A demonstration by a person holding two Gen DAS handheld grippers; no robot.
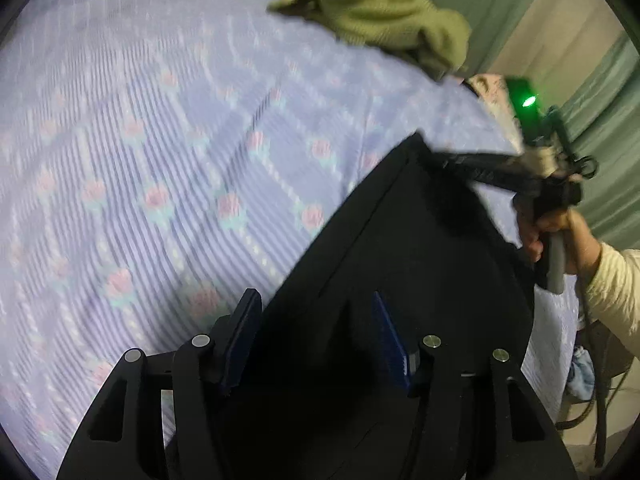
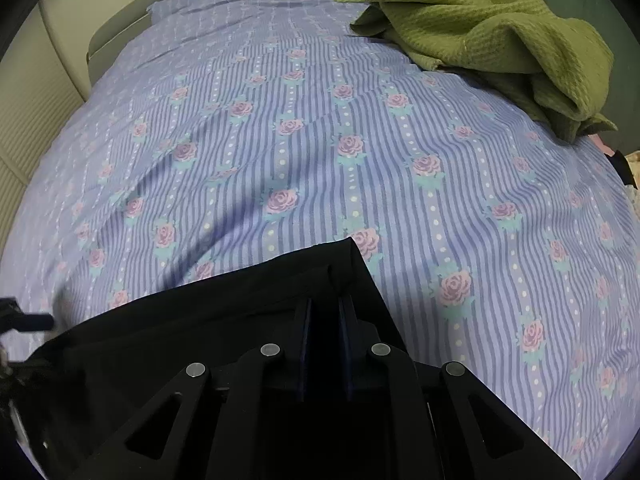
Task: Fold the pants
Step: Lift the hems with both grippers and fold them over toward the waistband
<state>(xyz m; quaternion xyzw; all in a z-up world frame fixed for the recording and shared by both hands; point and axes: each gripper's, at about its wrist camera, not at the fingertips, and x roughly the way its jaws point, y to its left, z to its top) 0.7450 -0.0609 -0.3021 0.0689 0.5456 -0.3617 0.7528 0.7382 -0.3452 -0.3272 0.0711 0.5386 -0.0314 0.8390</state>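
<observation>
The black pants (image 1: 400,240) lie on a bed with a lilac striped, rose-print sheet (image 1: 160,140). My left gripper (image 1: 314,312) stands open over the pants' left edge: one finger is above the sheet and the other above the black cloth, with the hem between them untouched. In the right wrist view my right gripper (image 2: 326,312) has its two pads close together, pinching a far corner of the pants (image 2: 200,320). The left wrist view shows this right gripper (image 1: 430,157) clamped on that corner, held by a hand (image 1: 560,232) in a cream sleeve.
A crumpled green knit garment (image 2: 480,32) lies at the far right of the bed and also appears as a green heap (image 1: 376,8). A beige padded surface (image 2: 40,100) borders the bed on the left, and green curtains (image 1: 600,120) hang beyond the right edge.
</observation>
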